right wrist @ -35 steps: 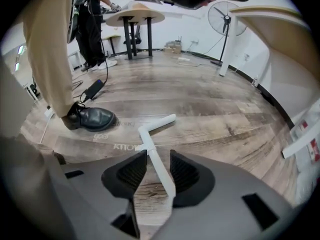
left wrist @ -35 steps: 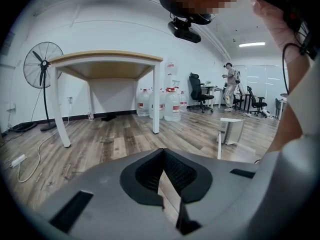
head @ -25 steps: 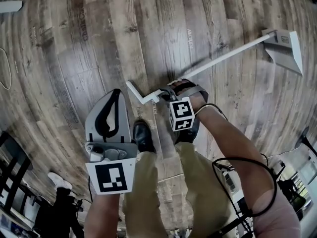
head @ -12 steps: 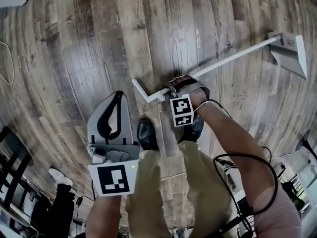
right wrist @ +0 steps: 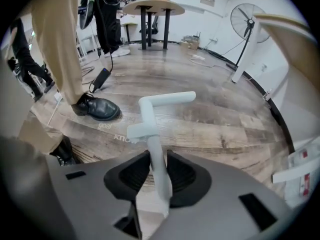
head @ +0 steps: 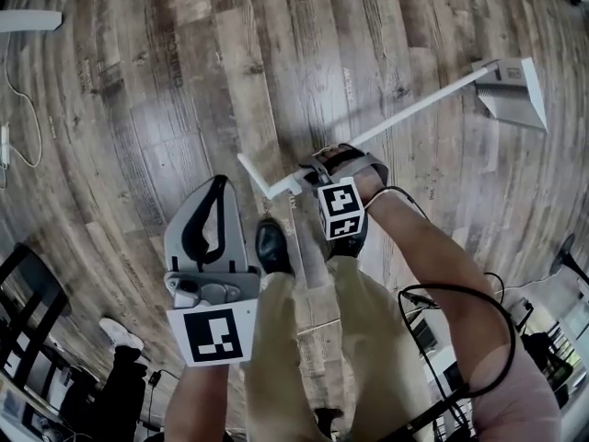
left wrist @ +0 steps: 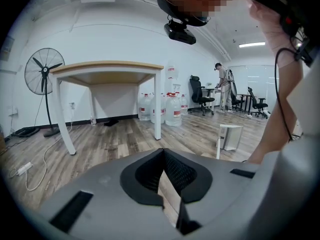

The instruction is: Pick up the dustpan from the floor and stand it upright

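A white dustpan (head: 512, 93) on a long white pole (head: 414, 109) lies across the wooden floor; its pan is at the upper right of the head view. My right gripper (head: 308, 175) is shut on the pole near its bent handle end (head: 253, 175). In the right gripper view the pole (right wrist: 156, 159) runs between the dark pads (right wrist: 181, 176) and the handle (right wrist: 162, 101) sticks out ahead. My left gripper (head: 204, 228) hangs at the lower left, shut with nothing in it, and points away from the dustpan; in the left gripper view its pads (left wrist: 176, 174) meet.
A person's black shoes (head: 271, 245) and tan trousers stand just below the handle. A white table (left wrist: 107, 69), a standing fan (left wrist: 42, 66), several water jugs (left wrist: 167, 109) and office chairs fill the room. A cable (head: 18, 118) trails at the far left of the floor.
The pan end has shifted up and slightly left in the head view, and the handle end has moved a little with my right gripper. The left gripper has hardly moved.
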### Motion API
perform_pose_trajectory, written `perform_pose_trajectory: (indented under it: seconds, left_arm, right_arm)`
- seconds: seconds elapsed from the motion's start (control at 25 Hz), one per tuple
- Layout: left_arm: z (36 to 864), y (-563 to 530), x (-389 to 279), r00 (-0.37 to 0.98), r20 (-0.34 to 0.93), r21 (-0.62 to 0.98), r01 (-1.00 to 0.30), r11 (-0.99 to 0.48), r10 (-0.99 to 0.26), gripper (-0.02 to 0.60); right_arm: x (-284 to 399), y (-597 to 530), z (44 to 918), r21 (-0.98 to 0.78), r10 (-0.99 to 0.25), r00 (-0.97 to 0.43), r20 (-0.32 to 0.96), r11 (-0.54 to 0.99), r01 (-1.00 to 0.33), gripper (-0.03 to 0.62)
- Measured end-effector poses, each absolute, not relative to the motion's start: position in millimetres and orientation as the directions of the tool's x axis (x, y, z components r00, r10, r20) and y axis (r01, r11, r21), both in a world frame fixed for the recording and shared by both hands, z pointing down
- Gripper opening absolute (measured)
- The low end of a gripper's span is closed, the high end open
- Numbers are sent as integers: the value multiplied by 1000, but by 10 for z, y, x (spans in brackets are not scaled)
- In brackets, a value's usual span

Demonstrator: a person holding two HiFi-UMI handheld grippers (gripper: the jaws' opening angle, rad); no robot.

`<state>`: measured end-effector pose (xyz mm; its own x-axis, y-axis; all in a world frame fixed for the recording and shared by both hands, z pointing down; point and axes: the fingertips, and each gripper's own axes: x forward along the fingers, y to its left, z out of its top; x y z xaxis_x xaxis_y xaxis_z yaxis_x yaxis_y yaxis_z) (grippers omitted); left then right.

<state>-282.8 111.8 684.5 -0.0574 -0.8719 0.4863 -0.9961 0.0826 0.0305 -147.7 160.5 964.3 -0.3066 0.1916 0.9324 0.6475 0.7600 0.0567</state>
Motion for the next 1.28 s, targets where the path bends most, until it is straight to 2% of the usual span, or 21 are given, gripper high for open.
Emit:
perform_pose_trajectory:
  seconds: [0.28,0.72,1.28]
  left_arm:
    - [6079,890,-2797,-58,436,18,-997,73,-898,9]
    - [4755,410,-2424,-7,331,-24,-1000,0,-944,9]
    - [3839,-159,-1732,69,296,-71,-993,-94,-953,9]
  right_arm:
    - [-1554,1301,8870,117,149,-358,922,773,624,100]
    - [-1514,613,7503,249,42,-503,863,831,497,89]
    - [-864,-373,6197,335,-81,-666,741,905,263,89]
